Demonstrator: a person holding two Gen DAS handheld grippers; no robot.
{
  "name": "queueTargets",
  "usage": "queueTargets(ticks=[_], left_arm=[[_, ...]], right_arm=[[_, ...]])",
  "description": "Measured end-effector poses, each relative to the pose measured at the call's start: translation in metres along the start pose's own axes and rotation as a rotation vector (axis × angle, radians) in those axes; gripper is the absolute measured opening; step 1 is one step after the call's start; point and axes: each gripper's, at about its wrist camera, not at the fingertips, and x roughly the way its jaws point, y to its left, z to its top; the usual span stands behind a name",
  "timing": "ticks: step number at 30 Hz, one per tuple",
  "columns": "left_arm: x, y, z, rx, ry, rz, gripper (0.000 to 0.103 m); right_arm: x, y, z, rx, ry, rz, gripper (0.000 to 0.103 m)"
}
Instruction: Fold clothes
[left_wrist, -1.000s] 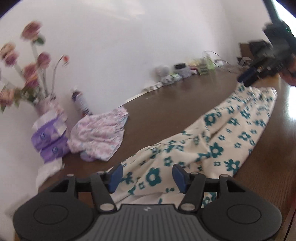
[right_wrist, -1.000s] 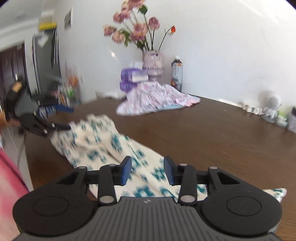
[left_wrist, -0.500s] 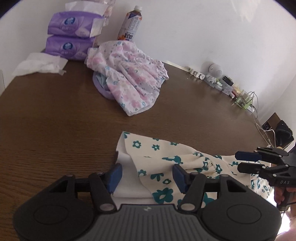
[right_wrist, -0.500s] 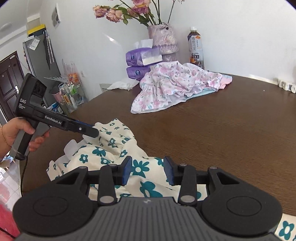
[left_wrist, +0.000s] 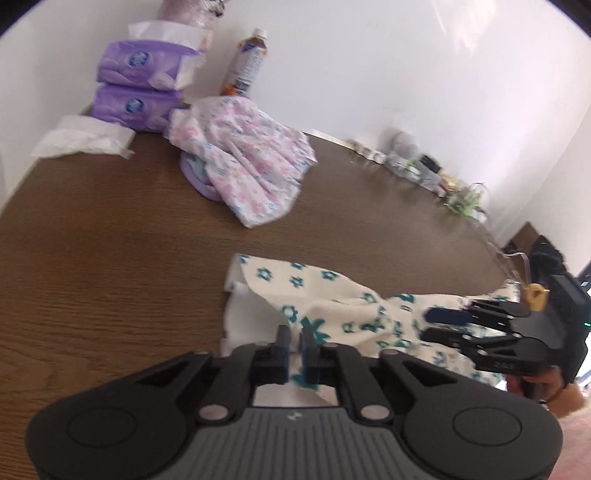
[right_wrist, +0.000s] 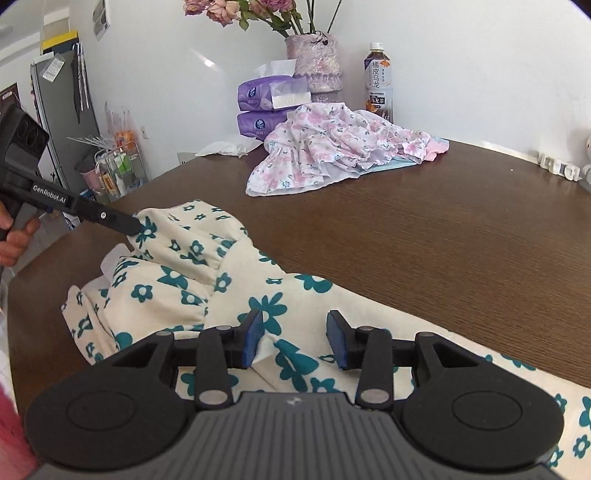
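The tabletop (right_wrist: 424, 229) is dark wood and carries everything. On its near part lies the cream garment w/ teal flowers (right_wrist: 192, 273), bunched and half spread, so I judge the fold is only at its start.

Further back, near the wall, the pink floral clothes (right_wrist: 332, 147) sit in a loose heap, prob. waiting for their turn. Behind them stand two purple tissue packs (right_wrist: 266, 107), a vase (right_wrist: 317, 62) and a tea bottle (right_wrist: 378, 85), pushed back so the middle stays free for folding.

My left claw (left_wrist: 293, 341) is narrow, pinched on an edge of the cream garment, I think to lift it over. My right claw (right_wrist: 295, 338) is wide and apart from the cloth on both pads; the garment lies under and between them, not held.

Hard to see: the left view is blurred, the right claw body covers part of the cloth there, and the garment's far right end is cut off. Which part of the garment (hem, sleeve) I hold, I cannot tell.
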Motion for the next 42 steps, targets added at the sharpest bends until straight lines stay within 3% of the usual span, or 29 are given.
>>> queueTargets(ticks=[1, 2, 6, 9, 10, 11, 12, 15, 19, 24, 26, 28, 31, 34, 36, 39, 42], left_arm=[[0.001, 0.002, 0.001, 0.007, -0.017, 0.026, 0.049], [0.003, 0.004, 0.003, 0.015, -0.038, 0.044, 0.055], [0.02, 0.017, 0.016, 0.003, -0.042, 0.052, 0.056], [0.039, 0.031, 0.024, -0.049, -0.007, -0.036, 0.055], [0.045, 0.035, 0.026, -0.065, 0.008, -0.073, 0.051], [0.048, 0.037, 0.027, -0.081, 0.031, -0.111, 0.04], [0.048, 0.037, 0.026, -0.099, 0.054, -0.136, 0.002], [0.04, 0.03, 0.017, -0.117, 0.103, -0.171, 0.002], [0.01, 0.027, -0.003, -0.193, 0.098, -0.208, 0.002], [0.012, 0.034, -0.016, -0.242, 0.112, -0.117, 0.003], [0.013, 0.033, -0.016, -0.243, 0.095, -0.085, 0.01], [0.005, 0.028, -0.011, -0.219, 0.053, -0.004, 0.032], [-0.008, 0.012, -0.006, -0.118, -0.047, 0.106, 0.035], [-0.014, -0.014, -0.002, -0.011, -0.133, 0.086, 0.039], [-0.006, -0.039, -0.002, 0.073, -0.141, 0.02, 0.043], [0.019, -0.076, -0.005, 0.179, -0.076, -0.076, 0.046], [0.044, -0.101, -0.016, 0.246, 0.001, -0.105, 0.045]], right_arm=[[0.001, 0.001, -0.001, -0.004, -0.003, -0.005, 0.039], [0.001, 0.001, -0.001, -0.004, -0.003, -0.006, 0.039], [0.002, 0.0, -0.001, 0.001, -0.002, 0.0, 0.039], [0.002, 0.0, -0.001, 0.005, -0.005, 0.0, 0.039], [0.002, 0.0, -0.001, 0.007, -0.006, -0.001, 0.039], [0.002, 0.0, -0.001, 0.008, -0.007, -0.002, 0.039], [0.002, 0.001, -0.002, 0.008, -0.007, -0.005, 0.039], [0.002, 0.002, -0.002, 0.004, -0.007, -0.014, 0.039], [0.004, 0.008, -0.004, -0.021, -0.012, -0.039, 0.039], [0.005, 0.016, -0.006, -0.072, -0.023, -0.068, 0.039], [0.005, 0.019, -0.007, -0.089, -0.028, -0.08, 0.039], [0.001, 0.019, -0.007, -0.088, -0.038, -0.079, 0.039], [-0.011, 0.018, -0.007, -0.09, -0.063, -0.071, 0.039], [-0.024, 0.017, -0.007, -0.093, -0.086, -0.059, 0.04], [-0.029, 0.016, -0.008, -0.069, -0.089, -0.034, 0.04], [-0.033, 0.015, -0.011, -0.048, -0.086, -0.015, 0.04], [-0.031, 0.017, -0.018, -0.046, -0.072, -0.016, 0.04]])
